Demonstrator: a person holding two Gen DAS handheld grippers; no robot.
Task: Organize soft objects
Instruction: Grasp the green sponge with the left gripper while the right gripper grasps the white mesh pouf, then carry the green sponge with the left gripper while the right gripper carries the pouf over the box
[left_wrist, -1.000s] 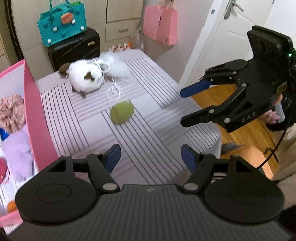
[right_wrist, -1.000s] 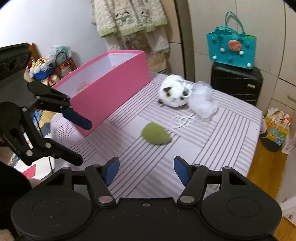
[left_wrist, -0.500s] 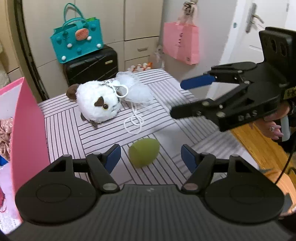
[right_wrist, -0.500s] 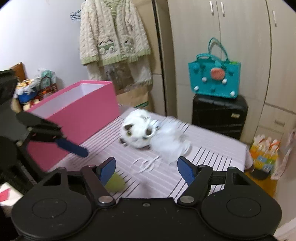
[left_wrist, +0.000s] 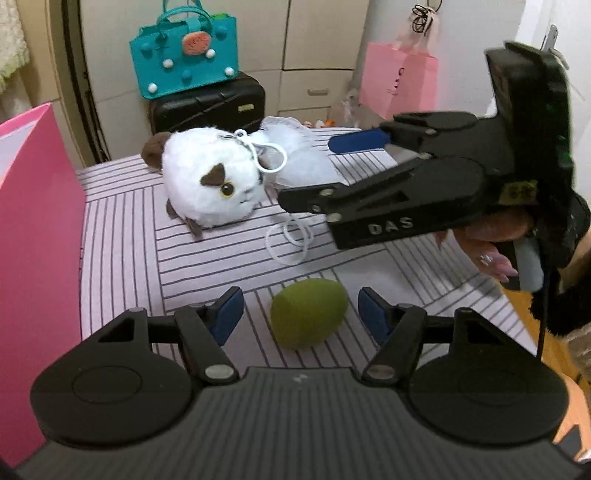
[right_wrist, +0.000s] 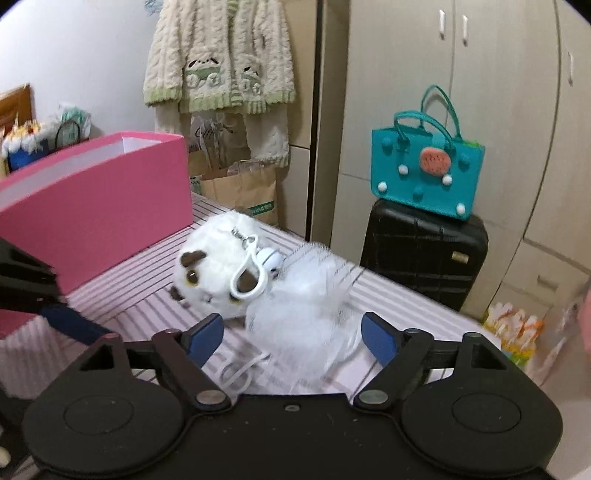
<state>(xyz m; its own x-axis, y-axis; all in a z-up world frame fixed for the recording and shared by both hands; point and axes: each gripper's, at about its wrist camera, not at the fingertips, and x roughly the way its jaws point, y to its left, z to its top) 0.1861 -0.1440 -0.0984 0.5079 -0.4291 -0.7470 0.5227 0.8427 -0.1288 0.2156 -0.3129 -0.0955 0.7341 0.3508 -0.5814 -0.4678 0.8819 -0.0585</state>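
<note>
While the left gripper (left_wrist: 297, 314) is closing, its blue fingers (left_wrist: 226, 314) flank the green egg-shaped soft toy (left_wrist: 308, 313) without pressing on it; nothing is grasped. The egg lies on the striped bench (left_wrist: 207, 258), long axis running from the near left finger toward the far right finger, narrower end toward the right.

The right gripper (right_wrist: 291, 338) is opening, released, its fingers (right_wrist: 378, 341) either side of a white fluffy pouf (right_wrist: 306, 310); contact cannot be told because of blur. Seen from the left wrist, its body bears the raised letters "DAS" and reaches in above the right finger, partly blocking the far bench.

Beyond the left fingers lies a white plush animal (left_wrist: 210, 184) with brown ears, face turned toward them, carrying a white clip (left_wrist: 271, 157). A white cord loop (left_wrist: 290, 242) lies between plush and egg. A pink box (left_wrist: 33, 236) stands outside the left finger. Behind are a teal bag (left_wrist: 186, 61) on a black suitcase (left_wrist: 210, 103), and a pink paper bag (left_wrist: 399, 86) whose print is unreadable.
</note>
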